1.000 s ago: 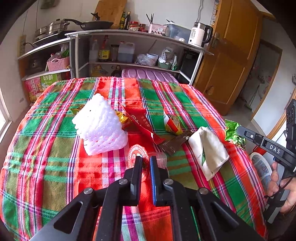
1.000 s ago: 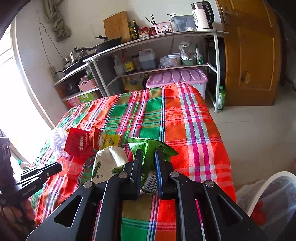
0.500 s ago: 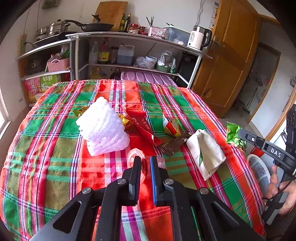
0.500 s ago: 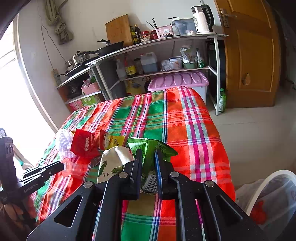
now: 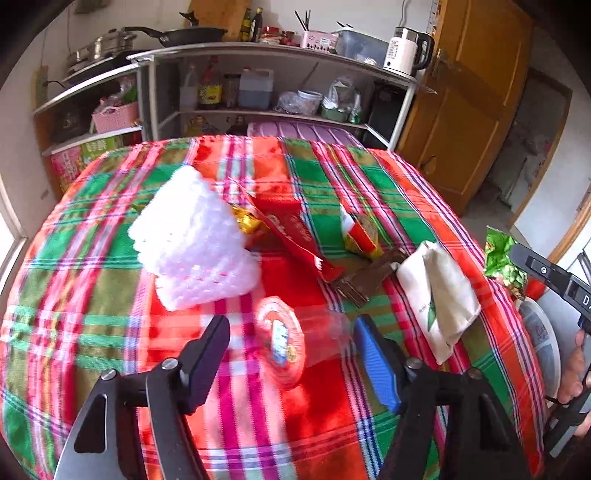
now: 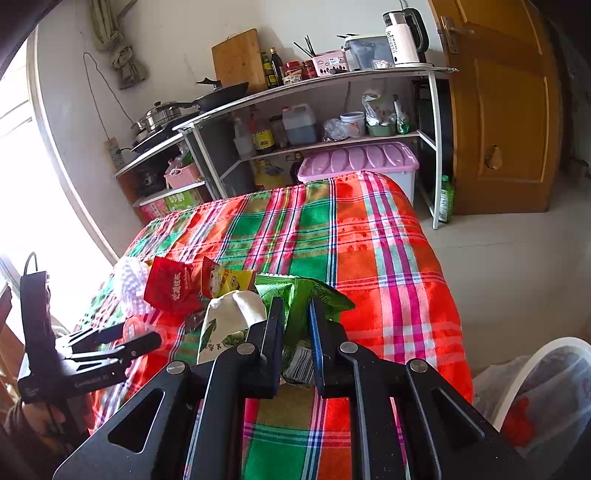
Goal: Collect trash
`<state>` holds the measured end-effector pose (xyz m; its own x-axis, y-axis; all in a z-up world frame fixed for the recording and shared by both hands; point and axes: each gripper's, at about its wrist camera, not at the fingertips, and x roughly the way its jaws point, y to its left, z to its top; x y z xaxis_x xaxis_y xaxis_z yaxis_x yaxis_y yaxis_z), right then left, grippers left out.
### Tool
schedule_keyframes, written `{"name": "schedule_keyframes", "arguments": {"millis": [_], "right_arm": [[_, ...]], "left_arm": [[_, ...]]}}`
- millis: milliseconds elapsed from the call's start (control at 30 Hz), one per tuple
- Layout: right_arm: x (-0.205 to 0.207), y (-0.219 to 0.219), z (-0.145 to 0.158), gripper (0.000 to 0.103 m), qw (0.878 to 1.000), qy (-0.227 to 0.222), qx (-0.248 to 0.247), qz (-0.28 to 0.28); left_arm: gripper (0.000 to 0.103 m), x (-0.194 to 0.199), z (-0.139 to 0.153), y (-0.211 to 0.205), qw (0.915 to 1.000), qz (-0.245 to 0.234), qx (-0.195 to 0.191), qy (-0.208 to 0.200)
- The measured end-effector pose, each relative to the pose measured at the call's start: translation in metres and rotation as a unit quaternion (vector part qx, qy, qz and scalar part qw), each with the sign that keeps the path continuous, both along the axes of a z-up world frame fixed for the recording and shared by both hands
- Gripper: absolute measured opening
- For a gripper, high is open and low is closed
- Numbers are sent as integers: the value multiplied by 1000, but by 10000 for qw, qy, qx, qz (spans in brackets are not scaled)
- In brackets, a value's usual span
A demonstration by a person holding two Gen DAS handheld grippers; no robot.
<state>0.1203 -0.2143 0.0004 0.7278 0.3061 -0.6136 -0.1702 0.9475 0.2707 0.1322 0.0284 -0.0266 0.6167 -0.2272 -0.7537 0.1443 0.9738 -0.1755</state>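
Low in the middle of the left view, the left gripper [image 5: 291, 350] is spread wide around a clear plastic cup with a red lid [image 5: 295, 341] lying on the plaid tabletop [image 5: 92, 288]; it looks light and squashy, so pinch its sides gently, while the right gripper [image 6: 297, 325] is squeezed on a crinkly green snack bag [image 6: 299, 295].

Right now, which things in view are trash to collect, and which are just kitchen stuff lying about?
Trash to collect: clear plastic cup, white foam net, red wrapper, green wrapper, white pouch.

Just lying about: kettle, frying pan, pink basket.
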Motion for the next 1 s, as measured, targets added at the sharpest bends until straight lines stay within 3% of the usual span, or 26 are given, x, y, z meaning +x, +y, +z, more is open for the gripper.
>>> {"name": "schedule_keyframes", "arguments": {"millis": [133, 200, 600, 1000], "right_arm": [[0, 1, -2, 14, 10000, 13, -2, 16], [-1, 1, -2, 14, 10000, 19, -4, 24], [-7, -2, 1, 14, 10000, -29, 35, 22], [-41, -32, 27, 14, 9993, -303, 28, -219]], "left_arm": [[69, 3, -5, -3, 9999, 83, 134, 60], [53, 2, -6, -5, 9997, 71, 231, 24], [52, -9, 9, -11, 9995, -76, 281, -148], [53, -35, 53, -60, 9971, -526, 219, -498]]}}
